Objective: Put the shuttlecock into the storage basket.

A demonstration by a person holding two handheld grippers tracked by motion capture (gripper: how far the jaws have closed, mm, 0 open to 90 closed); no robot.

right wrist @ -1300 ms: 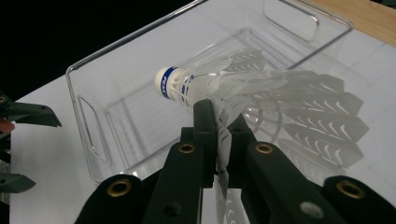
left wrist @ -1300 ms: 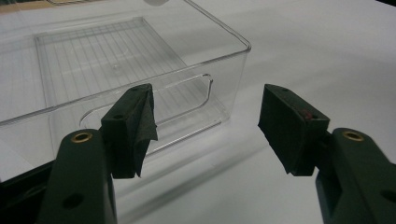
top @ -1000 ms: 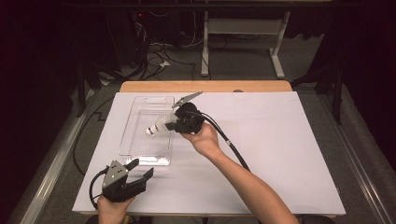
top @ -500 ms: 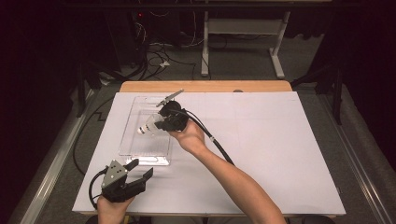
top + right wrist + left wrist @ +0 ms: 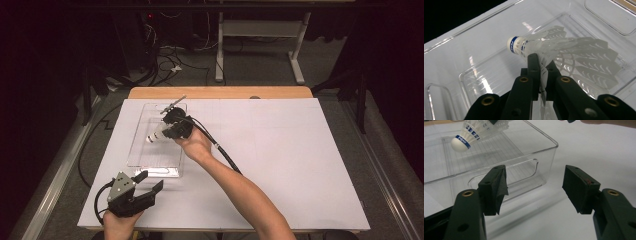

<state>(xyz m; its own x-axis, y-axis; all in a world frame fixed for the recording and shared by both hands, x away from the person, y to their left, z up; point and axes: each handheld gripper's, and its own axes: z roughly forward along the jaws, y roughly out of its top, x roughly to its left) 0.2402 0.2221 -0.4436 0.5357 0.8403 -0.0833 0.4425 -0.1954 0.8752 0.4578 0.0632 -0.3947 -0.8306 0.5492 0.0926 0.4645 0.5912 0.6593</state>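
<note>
- The left gripper (image 5: 145,187) rests at the near left of the white tabletop (image 5: 300,165), jaws spread wide with nothing between them, just in front of the clear plastic bin (image 5: 150,165).
- The right gripper (image 5: 167,132) is clenched on the feathers of a white shuttlecock (image 5: 544,50), held above the bin's floor, cork end pointing left.

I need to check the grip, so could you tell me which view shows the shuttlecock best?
The right gripper view: the shuttlecock is close, its feathers pinched between the right gripper jaws over the clear bin. The left gripper view catches its cork end at the top edge; the high view shows it small.
</note>
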